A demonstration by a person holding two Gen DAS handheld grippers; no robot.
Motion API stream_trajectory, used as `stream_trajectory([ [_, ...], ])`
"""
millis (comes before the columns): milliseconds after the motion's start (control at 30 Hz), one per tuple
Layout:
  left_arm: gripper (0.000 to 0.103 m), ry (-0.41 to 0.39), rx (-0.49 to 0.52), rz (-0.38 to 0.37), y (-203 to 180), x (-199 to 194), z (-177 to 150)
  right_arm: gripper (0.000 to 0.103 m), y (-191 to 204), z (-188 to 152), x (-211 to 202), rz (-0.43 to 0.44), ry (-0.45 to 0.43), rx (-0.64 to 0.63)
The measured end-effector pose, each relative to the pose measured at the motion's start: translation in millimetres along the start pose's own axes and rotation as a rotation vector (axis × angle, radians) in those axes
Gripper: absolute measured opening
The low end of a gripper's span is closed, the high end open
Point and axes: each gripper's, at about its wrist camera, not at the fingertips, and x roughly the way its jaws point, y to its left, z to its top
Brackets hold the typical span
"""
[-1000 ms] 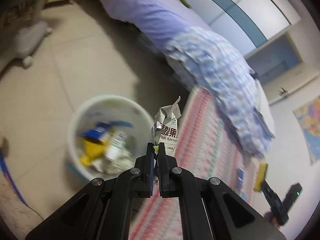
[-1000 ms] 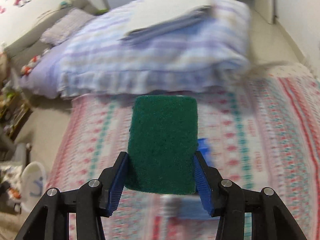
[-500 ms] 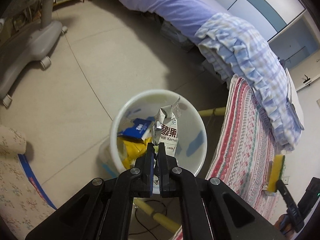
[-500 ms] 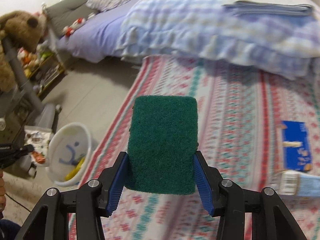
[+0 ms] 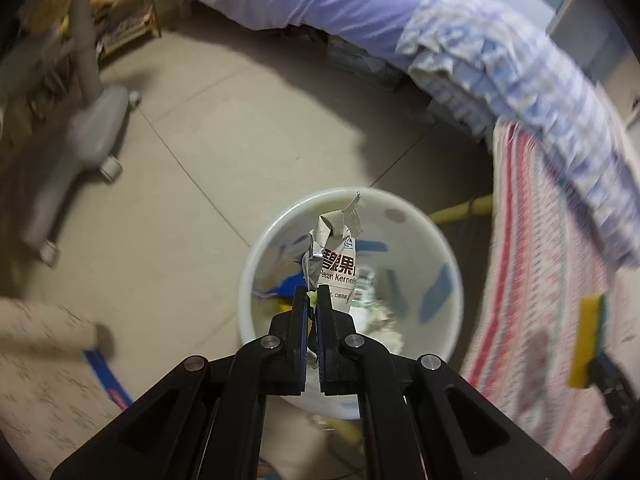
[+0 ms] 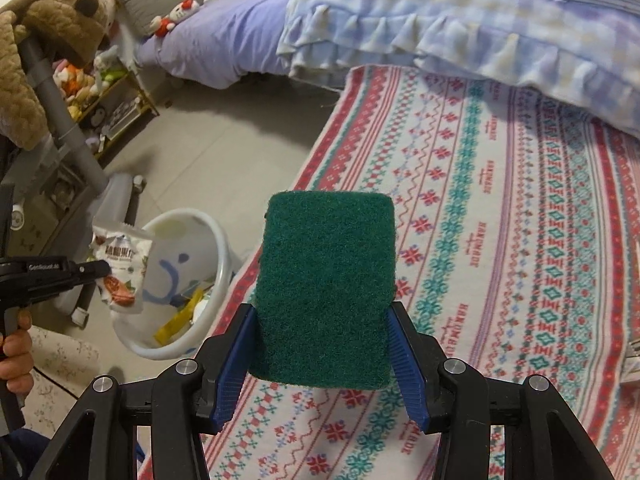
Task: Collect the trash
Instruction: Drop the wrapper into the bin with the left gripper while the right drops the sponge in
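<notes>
At the lower left of the right wrist view, your left gripper (image 6: 105,269) pinched the pecan wrapper (image 6: 122,270) above the white bin (image 6: 192,276), which already held several scraps. That piece looked ready to drop. At centre, your right gripper (image 6: 325,354) clamped a green scouring sponge (image 6: 327,300) over the patterned blanket (image 6: 520,220), not yet binned.

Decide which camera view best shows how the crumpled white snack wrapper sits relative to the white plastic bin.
Right wrist view: the crumpled white snack wrapper hangs from the left gripper beside the white plastic bin. The left wrist view looks past it into the bin, hiding height.
</notes>
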Motion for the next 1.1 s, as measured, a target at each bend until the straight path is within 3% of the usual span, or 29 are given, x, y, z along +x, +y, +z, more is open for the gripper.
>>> stream_trajectory([
  [200,0.005,0.084,0.001,0.033,3.8,27.7,1.7,0.057,4.3,-2.7,11.4,0.005,0.023,-0.004],
  [367,0.037,0.055,0.013,0.079,6.3,24.1,3.9,0.057,8.7,-5.1,17.6,0.012,0.037,-0.014],
  [500,0.038,0.024,0.023,0.077,4.7,15.8,4.5,0.057,8.9,-5.1,18.4,0.014,0.037,-0.017],
  [767,0.038,0.000,-0.101,-0.034,21.6,-11.0,0.1,0.057,17.8,-5.7,18.7,0.034,0.034,-0.034],
  [900,0.038,-0.020,-0.186,-0.032,42.4,-20.9,-6.5,0.057,30.1,-5.3,27.3,0.113,0.050,-0.017],
  [1100,0.038,0.006,-0.316,-0.109,71.8,-20.2,-11.6,0.058,73.8,-1.8,50.3,0.216,0.099,-0.047],
])
